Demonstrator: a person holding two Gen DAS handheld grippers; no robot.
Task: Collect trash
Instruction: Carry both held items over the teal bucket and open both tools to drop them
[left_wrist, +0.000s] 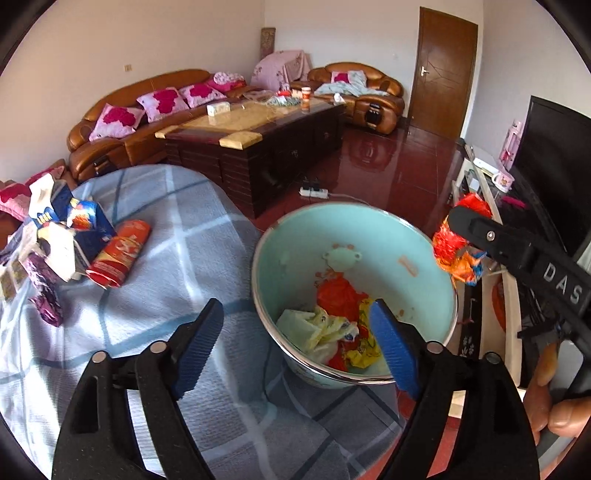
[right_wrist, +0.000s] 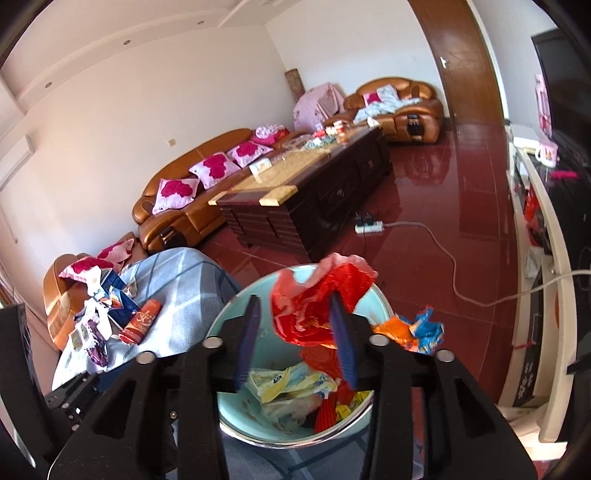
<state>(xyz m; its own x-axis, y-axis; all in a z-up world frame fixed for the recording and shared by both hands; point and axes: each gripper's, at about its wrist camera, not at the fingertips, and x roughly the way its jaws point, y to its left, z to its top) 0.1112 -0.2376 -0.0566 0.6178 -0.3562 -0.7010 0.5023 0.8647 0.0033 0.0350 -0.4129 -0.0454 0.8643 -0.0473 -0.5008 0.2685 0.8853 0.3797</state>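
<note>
A heap of wrappers (left_wrist: 66, 236) lies at the left on the checked-cloth surface (left_wrist: 155, 266), sofa (left_wrist: 122, 125) behind. The left hand-held gripper (left_wrist: 295, 332) gapes wide by the basin (left_wrist: 424, 258); the right hand-held gripper (right_wrist: 295, 332) pinches a red wrapper (right_wrist: 314, 295) above it.

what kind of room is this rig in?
Looks like a home living room: brown leather sofa with pink cushions, long dark coffee table, and a black TV on a low stand at the side.
</note>
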